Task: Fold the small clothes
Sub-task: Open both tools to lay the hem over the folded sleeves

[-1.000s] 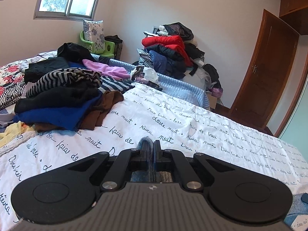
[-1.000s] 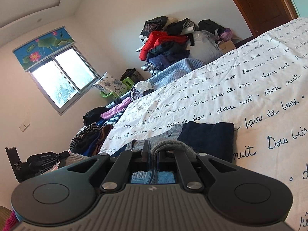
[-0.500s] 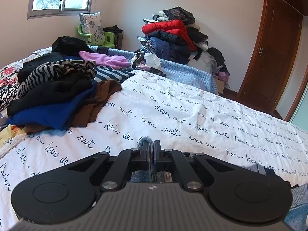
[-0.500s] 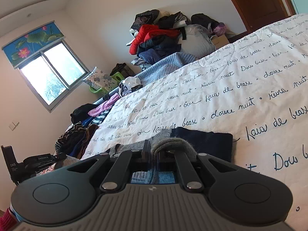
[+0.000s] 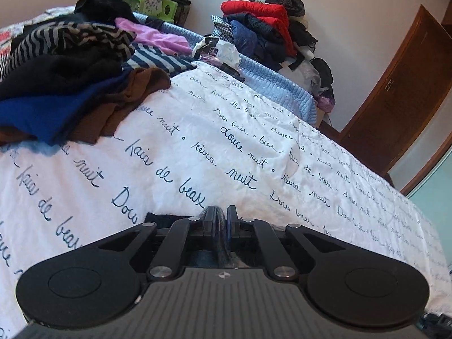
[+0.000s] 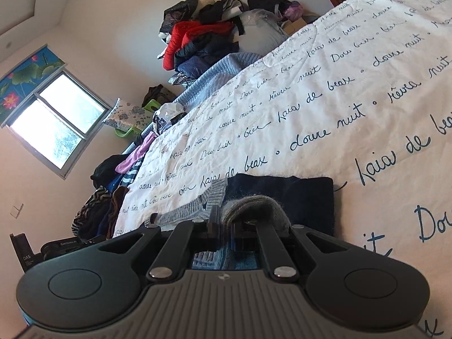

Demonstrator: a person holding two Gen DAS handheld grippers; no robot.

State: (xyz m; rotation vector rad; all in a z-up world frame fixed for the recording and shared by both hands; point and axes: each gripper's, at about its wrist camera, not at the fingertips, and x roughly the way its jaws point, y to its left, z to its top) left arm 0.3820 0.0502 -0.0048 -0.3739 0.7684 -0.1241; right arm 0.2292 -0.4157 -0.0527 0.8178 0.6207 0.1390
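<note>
A navy knit sweater (image 6: 282,197) with grey ribbed trim (image 6: 195,206) lies partly folded on the white bedsheet with script lettering (image 5: 197,147). My right gripper (image 6: 224,220) is shut on a grey ribbed edge that drapes over its right finger. In the left wrist view, my left gripper (image 5: 219,217) is shut on a dark blue-grey knit edge (image 5: 219,234), low over the sheet. More of the dark sweater shows just under its fingers. The rest of the garment is hidden behind both gripper bodies.
A heap of clothes (image 5: 70,79) in black, blue, brown and stripes lies at the sheet's left. Behind a blue quilt (image 5: 282,90) rises another pile topped by a red jacket (image 5: 254,14). A wooden door (image 5: 395,99) is at right, a window (image 6: 56,124) at left.
Both grippers have sunk toward the bed and moved forward, still holding the knit edges. The views tilt further down and the sheet fills more of each.
</note>
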